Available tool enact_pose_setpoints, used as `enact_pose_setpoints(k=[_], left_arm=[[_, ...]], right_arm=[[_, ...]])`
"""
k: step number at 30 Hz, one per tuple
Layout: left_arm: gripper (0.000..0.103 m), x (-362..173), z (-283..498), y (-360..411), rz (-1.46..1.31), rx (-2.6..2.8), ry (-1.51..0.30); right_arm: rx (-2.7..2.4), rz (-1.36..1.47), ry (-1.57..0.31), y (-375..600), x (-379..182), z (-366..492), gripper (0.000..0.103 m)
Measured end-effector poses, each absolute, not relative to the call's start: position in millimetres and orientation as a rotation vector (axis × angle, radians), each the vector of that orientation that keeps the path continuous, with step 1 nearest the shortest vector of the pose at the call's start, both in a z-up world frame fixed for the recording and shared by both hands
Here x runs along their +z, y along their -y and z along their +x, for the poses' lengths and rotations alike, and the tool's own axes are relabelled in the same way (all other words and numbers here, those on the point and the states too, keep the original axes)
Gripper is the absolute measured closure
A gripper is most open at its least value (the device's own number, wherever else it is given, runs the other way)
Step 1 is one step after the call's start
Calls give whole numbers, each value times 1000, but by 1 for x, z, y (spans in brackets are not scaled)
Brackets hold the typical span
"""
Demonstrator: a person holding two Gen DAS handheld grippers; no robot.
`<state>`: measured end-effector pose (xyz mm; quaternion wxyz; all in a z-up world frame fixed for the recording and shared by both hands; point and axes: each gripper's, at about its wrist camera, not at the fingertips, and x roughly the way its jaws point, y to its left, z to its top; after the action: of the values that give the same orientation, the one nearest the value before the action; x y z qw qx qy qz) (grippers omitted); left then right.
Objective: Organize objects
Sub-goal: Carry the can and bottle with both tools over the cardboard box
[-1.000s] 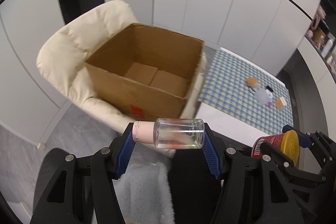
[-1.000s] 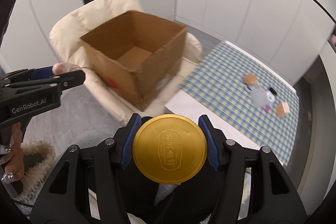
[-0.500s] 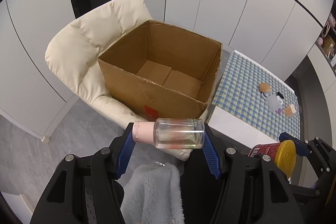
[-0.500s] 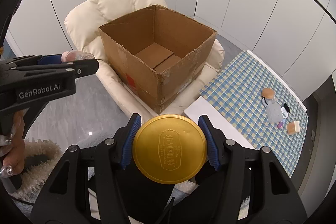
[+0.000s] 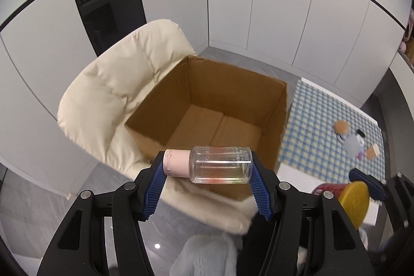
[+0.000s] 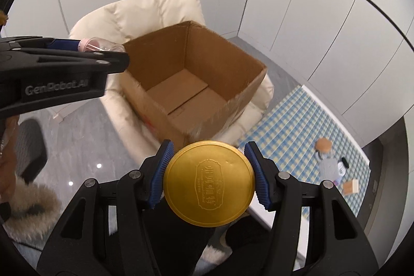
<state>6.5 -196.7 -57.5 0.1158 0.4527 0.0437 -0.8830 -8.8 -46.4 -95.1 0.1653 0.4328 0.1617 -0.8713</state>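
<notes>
My left gripper (image 5: pixel 208 167) is shut on a clear bottle (image 5: pixel 220 164) with a pink cap, held crosswise between the blue pads. It hangs just before the near wall of an open, empty cardboard box (image 5: pixel 207 118) that sits on a cream armchair (image 5: pixel 116 100). My right gripper (image 6: pixel 208 172) is shut on a can with a gold lid (image 6: pixel 208 184), the lid facing the camera. The same box (image 6: pixel 191 84) lies ahead of it. In the right wrist view the left gripper (image 6: pixel 103 49) with the bottle (image 6: pixel 103 46) reaches in from the left, over the box's left corner.
A blue-and-yellow checked cloth (image 5: pixel 326 120) covers a white table right of the chair, with a few small objects (image 5: pixel 352 142) on it. White cabinet doors (image 5: pixel 258 12) stand behind. A grey fluffy thing (image 5: pixel 207 255) lies below my left gripper. The floor is grey and glossy.
Both grippers have moved closer to the box, which now looks larger and more central in both views. Both grips are unchanged.
</notes>
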Motion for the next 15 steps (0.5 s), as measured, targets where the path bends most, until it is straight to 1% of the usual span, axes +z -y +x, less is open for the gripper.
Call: enact_pose_setpoints(k=[6, 11, 15], left_arm=[[42, -93, -46, 218, 1343, -2500, -167], [42, -127, -75, 236, 1414, -2444, -233], [42, -145, -88, 248, 1447, -2387, -240]], right_arm=[[-2515, 1188, -533, 69, -95, -42, 44], [-2503, 1216, -531, 83, -106, -72, 44], [-2481, 1255, -525, 93, -122, -97, 44]])
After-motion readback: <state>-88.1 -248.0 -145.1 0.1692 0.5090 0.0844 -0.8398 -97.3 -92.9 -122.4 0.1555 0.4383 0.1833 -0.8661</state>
